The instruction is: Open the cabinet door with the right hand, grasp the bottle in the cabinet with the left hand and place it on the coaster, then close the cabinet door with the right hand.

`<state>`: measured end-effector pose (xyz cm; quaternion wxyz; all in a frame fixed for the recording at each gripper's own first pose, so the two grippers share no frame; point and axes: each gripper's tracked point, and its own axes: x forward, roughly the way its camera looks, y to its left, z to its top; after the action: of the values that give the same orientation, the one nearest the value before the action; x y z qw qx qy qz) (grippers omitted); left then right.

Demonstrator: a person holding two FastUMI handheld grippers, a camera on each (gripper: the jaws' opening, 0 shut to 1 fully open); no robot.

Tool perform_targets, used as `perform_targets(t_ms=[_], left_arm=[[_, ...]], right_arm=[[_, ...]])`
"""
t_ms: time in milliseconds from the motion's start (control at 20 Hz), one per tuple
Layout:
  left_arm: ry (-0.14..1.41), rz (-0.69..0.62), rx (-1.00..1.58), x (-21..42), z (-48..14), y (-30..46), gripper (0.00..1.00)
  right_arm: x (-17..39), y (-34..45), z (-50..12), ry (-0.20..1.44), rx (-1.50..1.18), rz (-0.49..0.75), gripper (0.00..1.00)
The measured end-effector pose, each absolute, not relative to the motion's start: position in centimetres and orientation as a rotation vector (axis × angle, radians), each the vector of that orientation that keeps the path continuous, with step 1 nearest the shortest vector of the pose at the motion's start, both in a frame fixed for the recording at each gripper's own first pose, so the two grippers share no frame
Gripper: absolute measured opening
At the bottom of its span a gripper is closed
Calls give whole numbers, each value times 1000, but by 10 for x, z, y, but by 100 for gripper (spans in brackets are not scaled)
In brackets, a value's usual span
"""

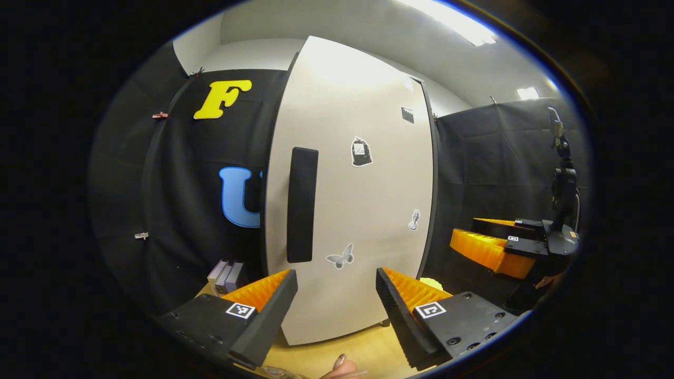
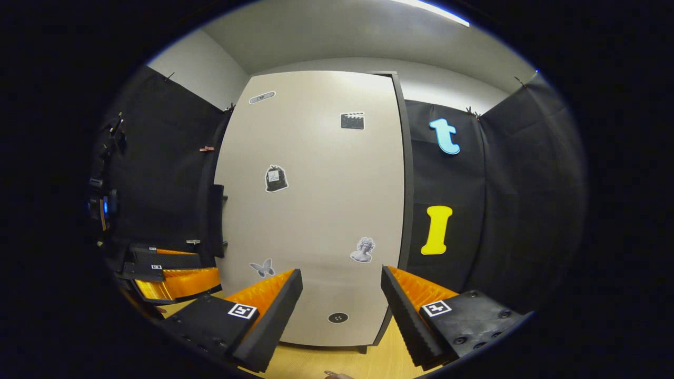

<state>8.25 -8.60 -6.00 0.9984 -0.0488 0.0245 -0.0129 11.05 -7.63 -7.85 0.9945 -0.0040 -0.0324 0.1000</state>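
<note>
The cabinet's beige door (image 1: 358, 210) stands shut right in front of me, with several stickers on it, and hides the inside. Its long black handle (image 1: 302, 205) runs upright near the door's left edge. My left gripper (image 1: 337, 310) is open and empty, a short way off the door's lower part, right of the handle. My right gripper (image 2: 342, 310) is also open and empty, facing the same door (image 2: 316, 210), with the handle (image 2: 216, 221) far to its left. The right gripper (image 1: 492, 250) floats beside the cabinet's right side; the left gripper (image 2: 174, 273) is low on the left.
The cabinet stands on a light wooden table (image 1: 363, 352). A few small grey blocks (image 1: 226, 276) lie left of it. A pale yellow flat thing (image 1: 434, 284) peeks out by its right corner. A black stand (image 1: 563, 179) rises far right. A fingertip (image 1: 341, 363) shows at the bottom.
</note>
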Motion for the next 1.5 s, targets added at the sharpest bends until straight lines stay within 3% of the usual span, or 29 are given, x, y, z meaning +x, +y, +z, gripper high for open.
perform_targets(t_ms=[1500], left_arm=[[13,-35,-55,89,-52,-83,95]], right_arm=[[102,-73,-84,-15,-9,231,97]])
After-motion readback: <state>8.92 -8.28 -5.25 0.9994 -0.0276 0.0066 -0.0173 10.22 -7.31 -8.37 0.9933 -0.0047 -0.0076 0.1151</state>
